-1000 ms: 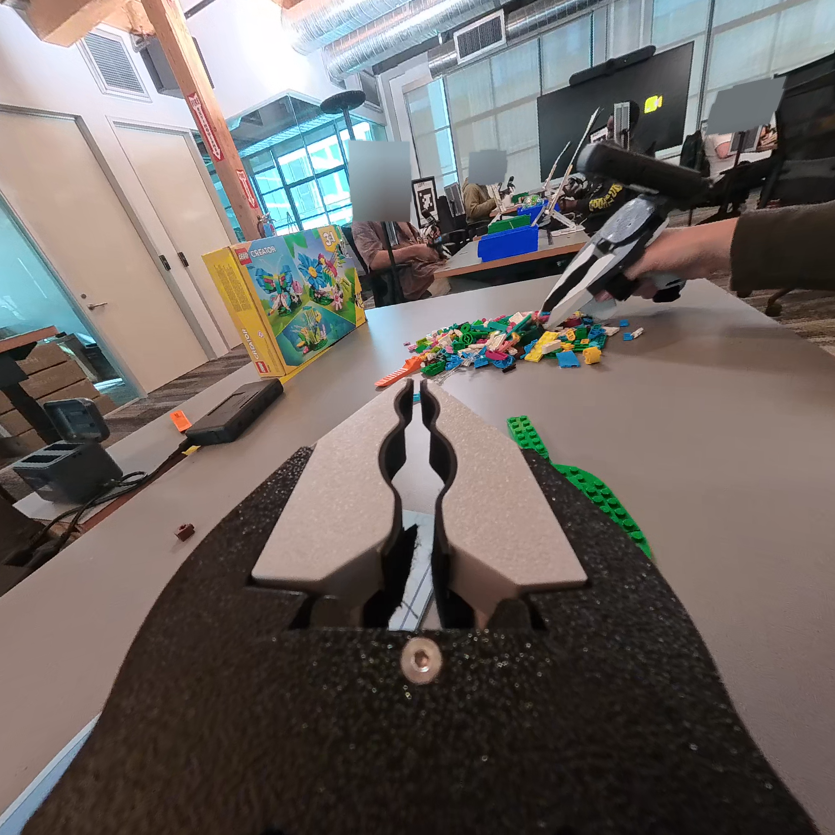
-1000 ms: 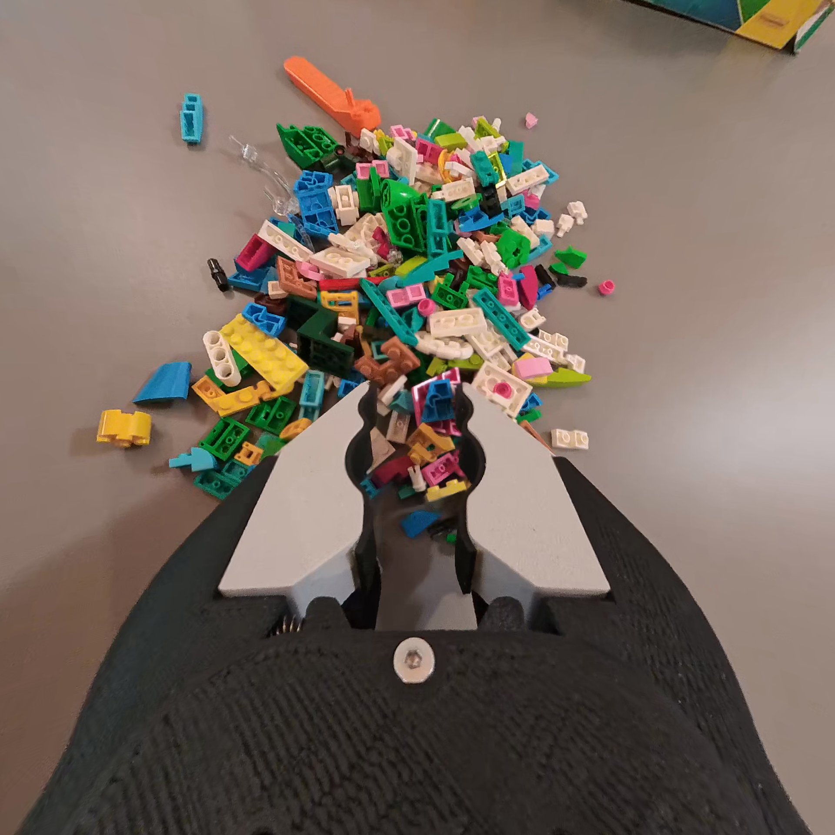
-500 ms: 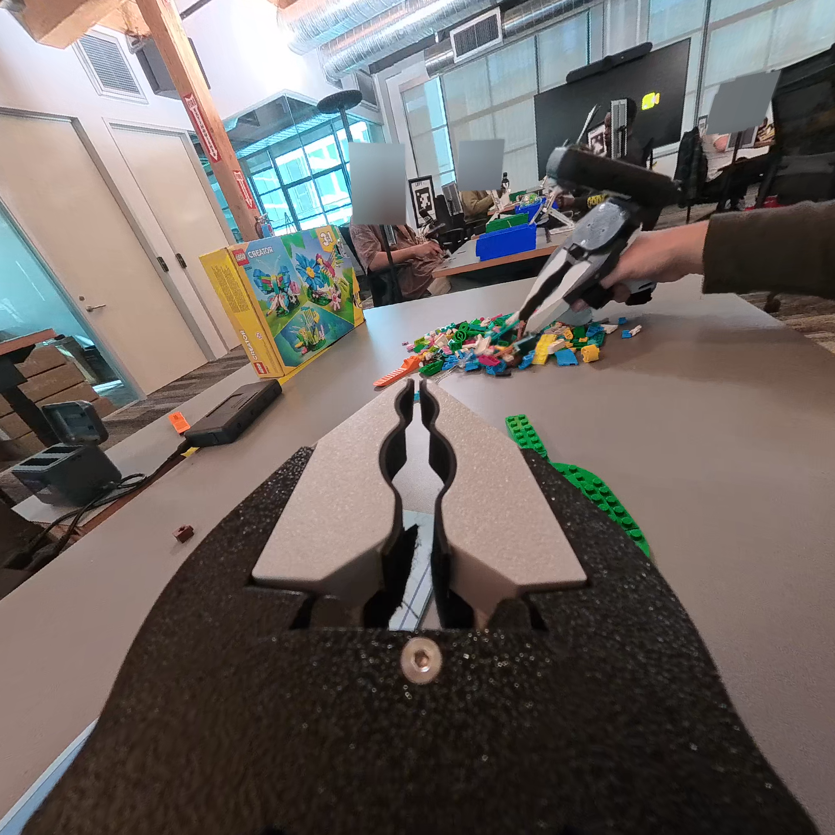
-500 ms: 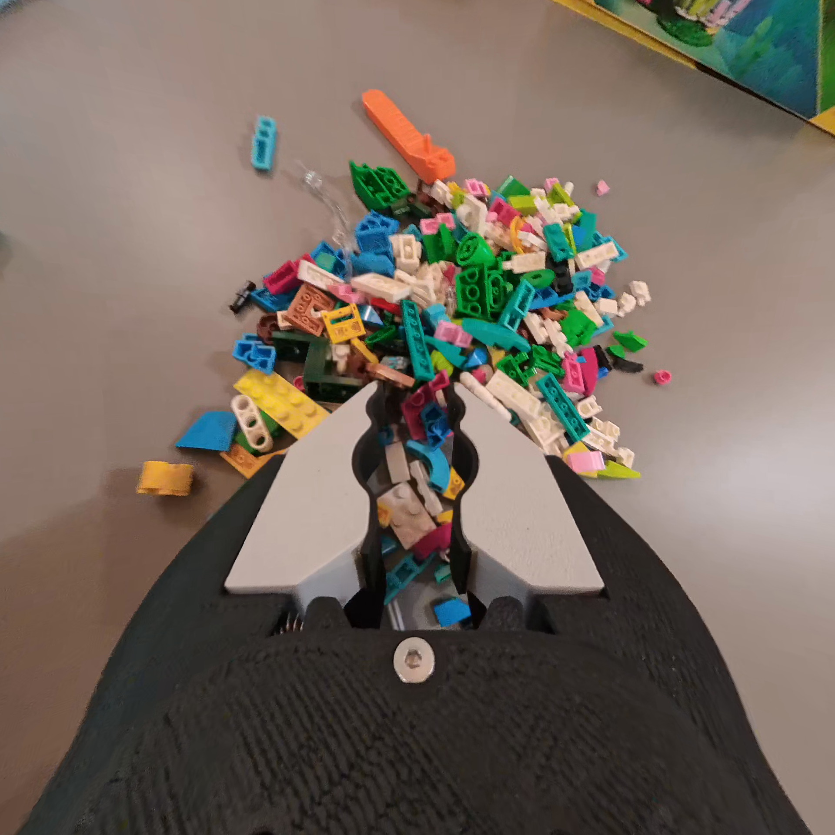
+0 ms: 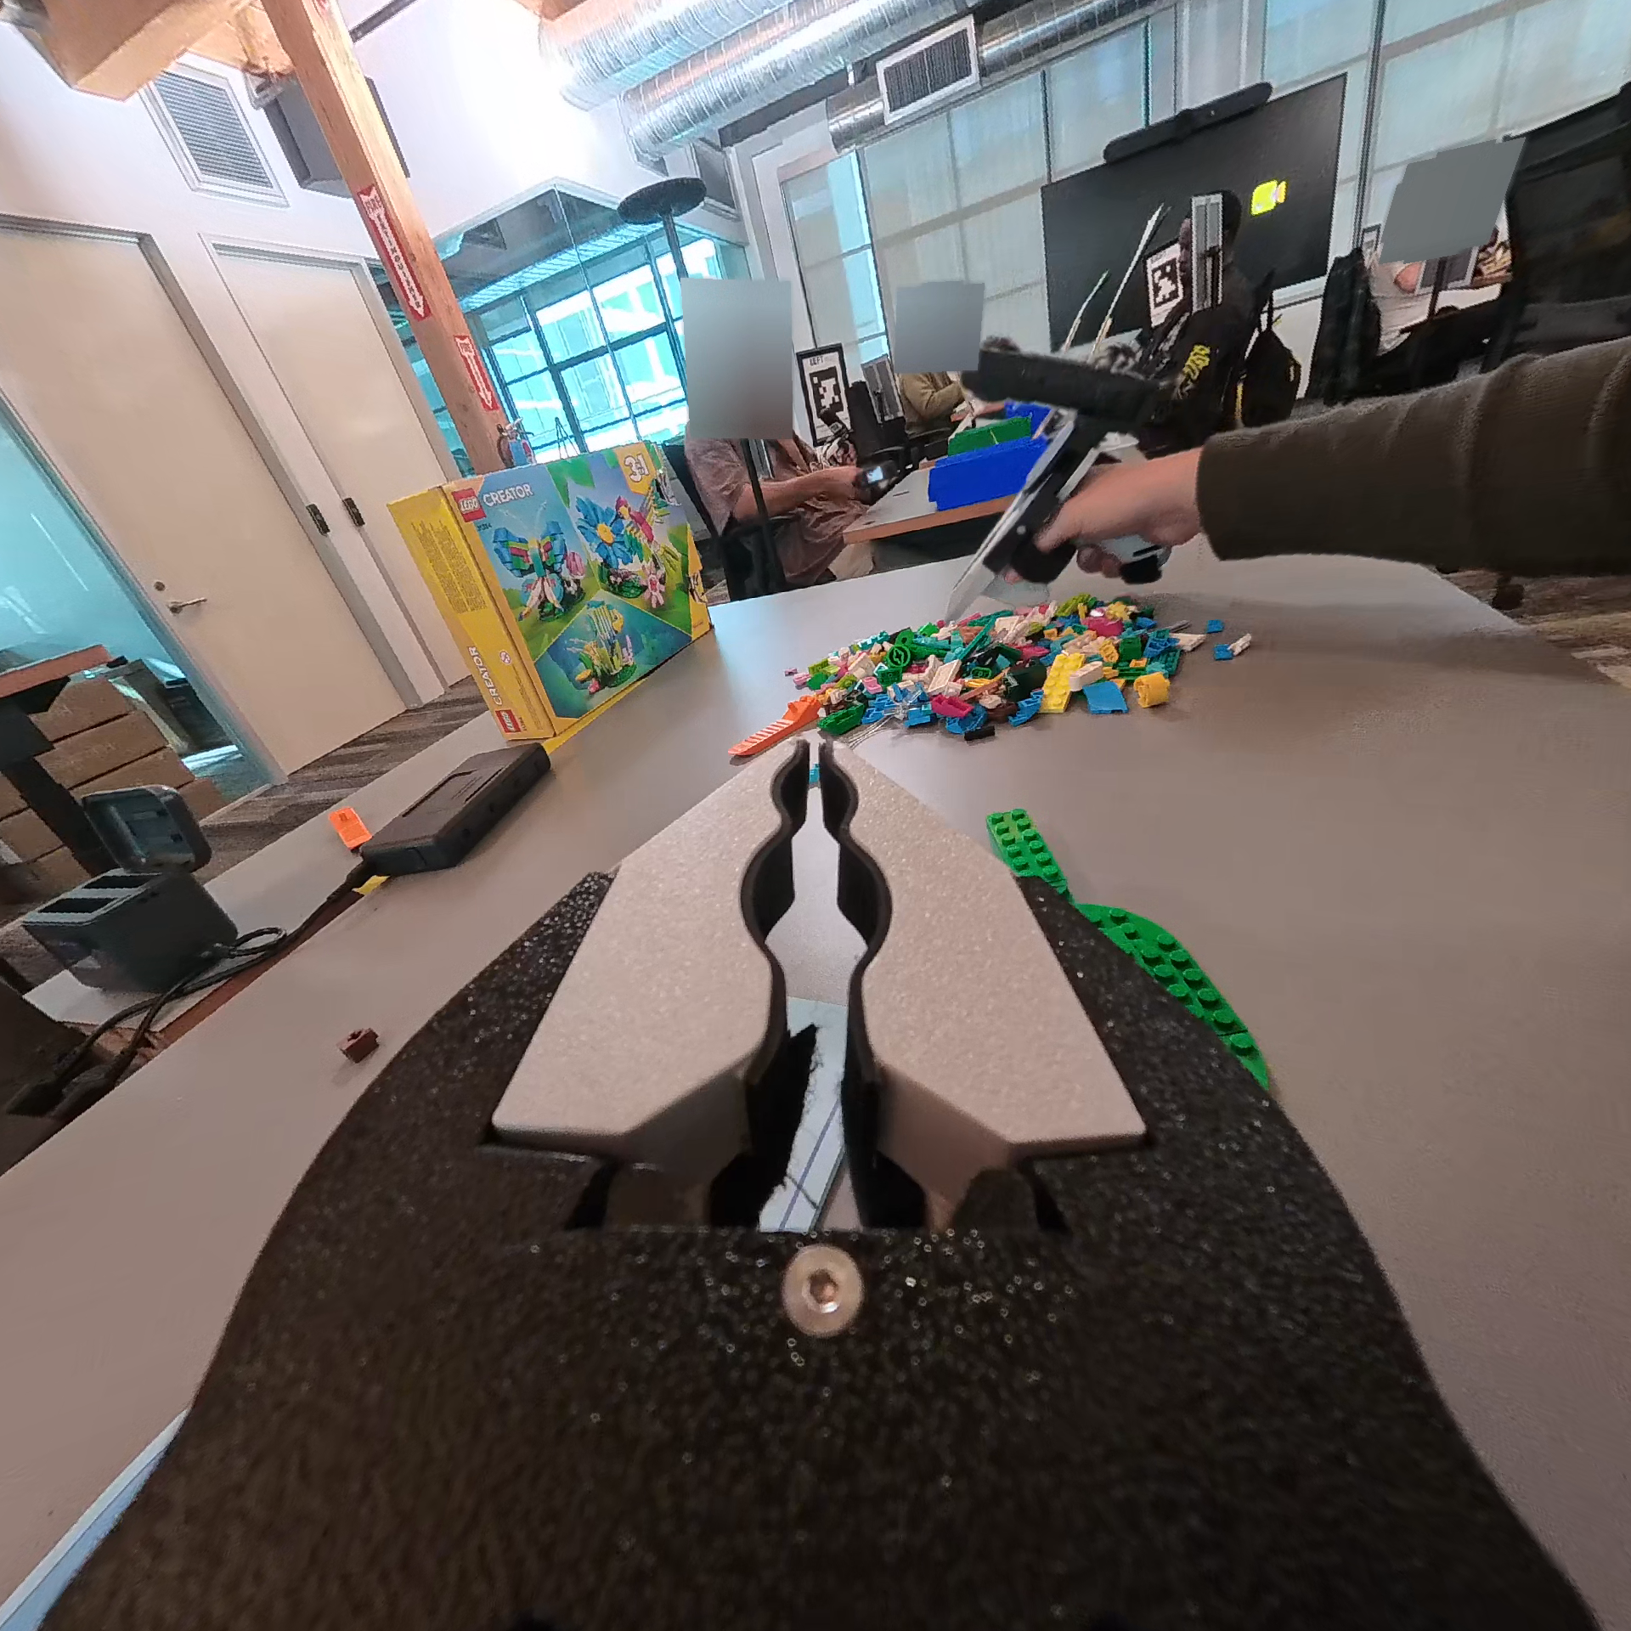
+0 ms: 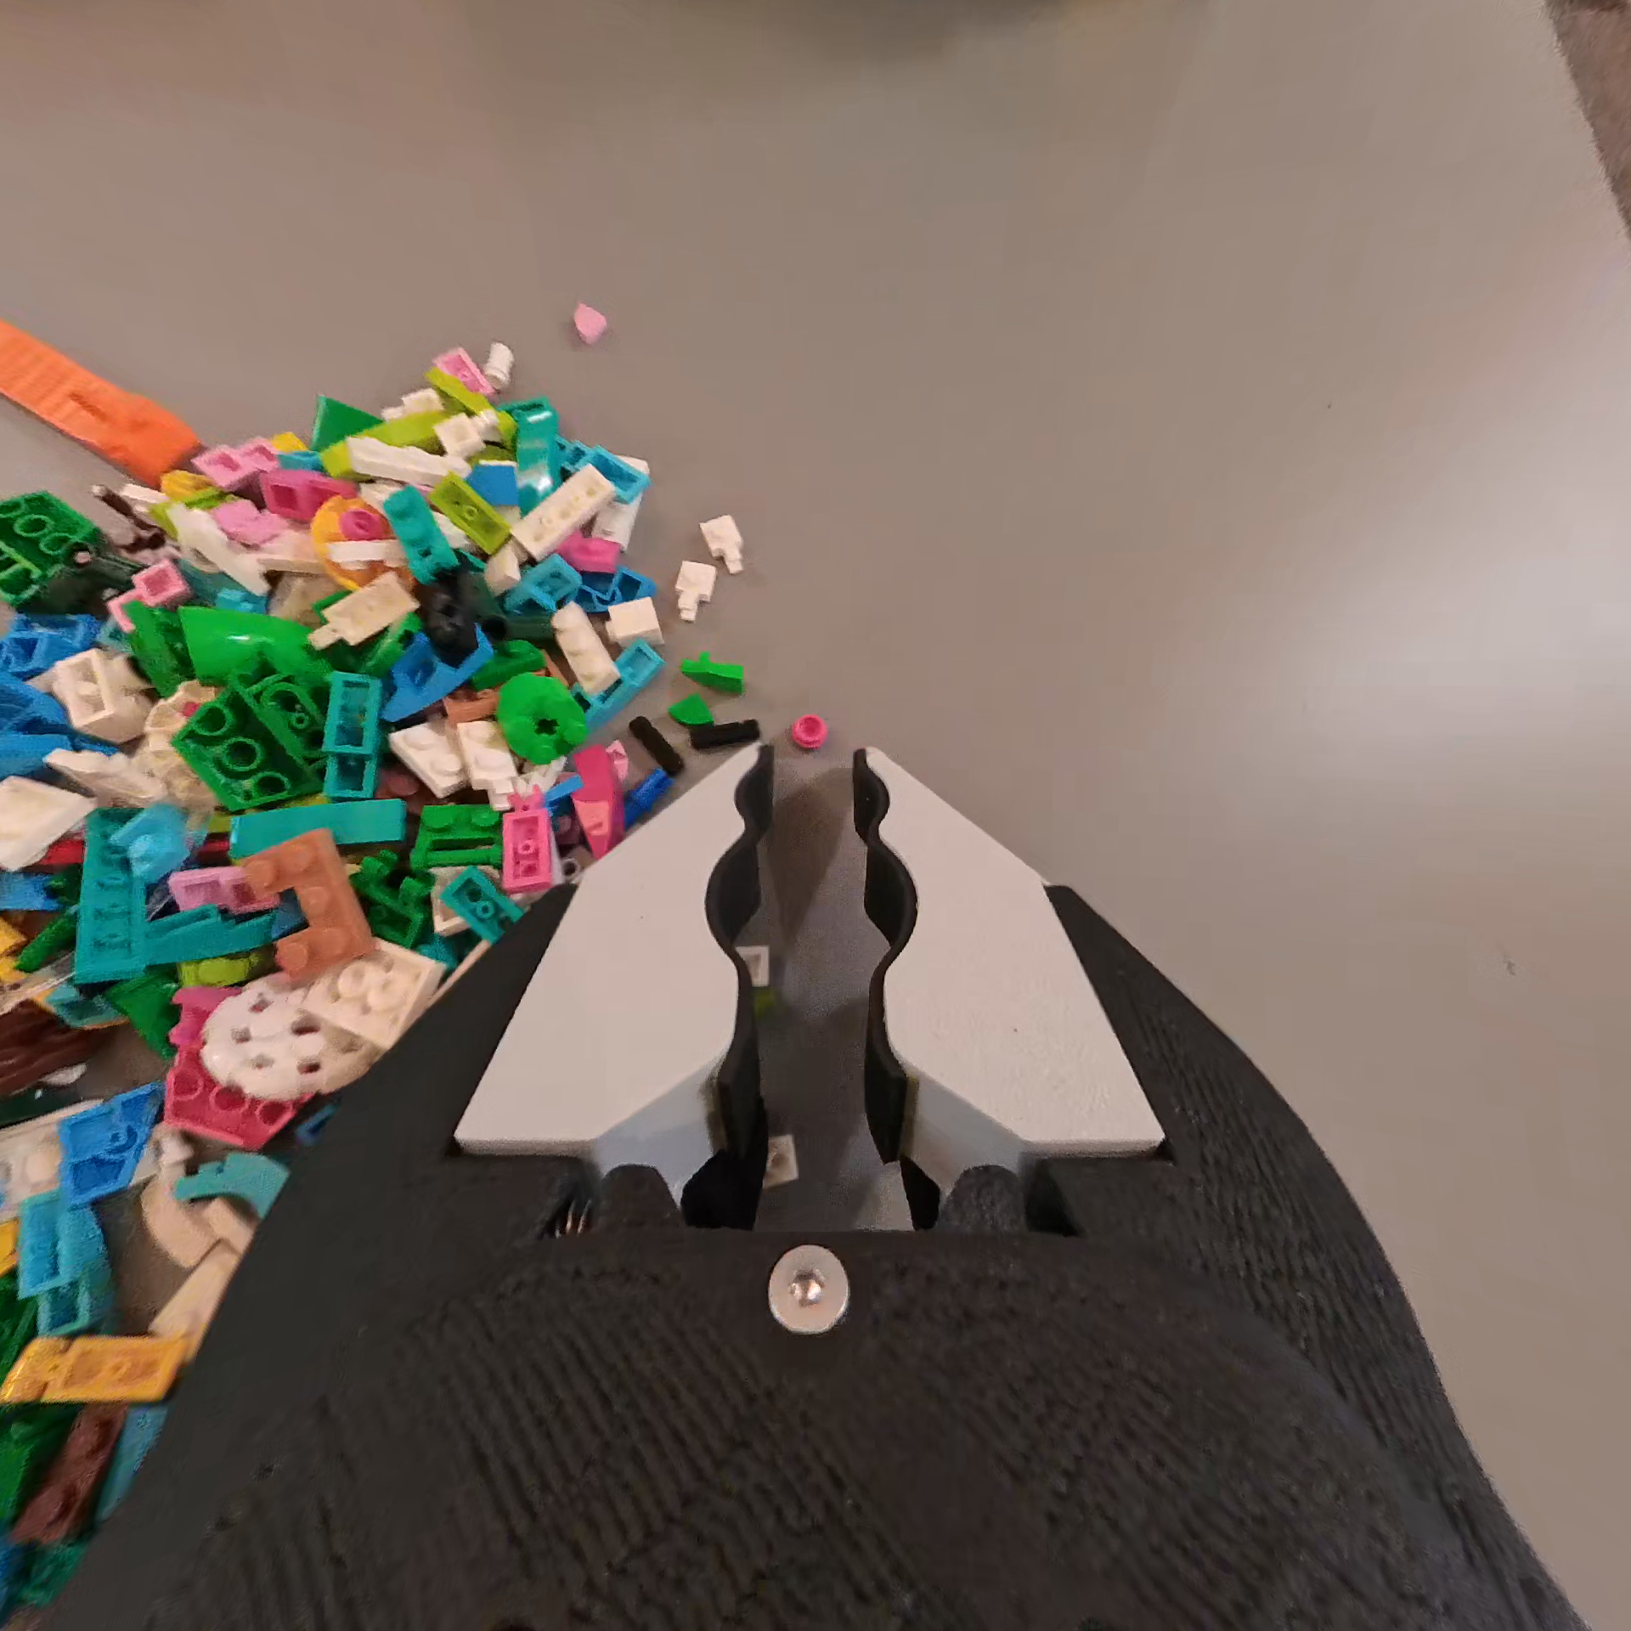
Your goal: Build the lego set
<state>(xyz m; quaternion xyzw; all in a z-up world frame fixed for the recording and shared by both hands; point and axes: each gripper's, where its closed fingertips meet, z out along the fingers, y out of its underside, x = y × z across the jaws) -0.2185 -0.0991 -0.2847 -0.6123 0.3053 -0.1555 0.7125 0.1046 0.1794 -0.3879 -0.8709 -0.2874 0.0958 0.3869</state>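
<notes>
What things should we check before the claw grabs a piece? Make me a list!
1. Right gripper jaws open: ok.
2. Right jaws empty: ok.
3. Piece lined up: not ok; only the little pink round stud lies near the tips, the brick pile sits off to one side.
4. Left gripper ready: not ok, jaws nearly shut.
5. Green plate on the table: ok.
6. Which piece comes next: cannot tell.

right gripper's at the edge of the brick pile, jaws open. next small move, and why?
Probably nudge the right gripper forward and close on the small pink round stud: its jaws are open and empty, and that stud lies alone on the table, just off the brick pile.
</notes>
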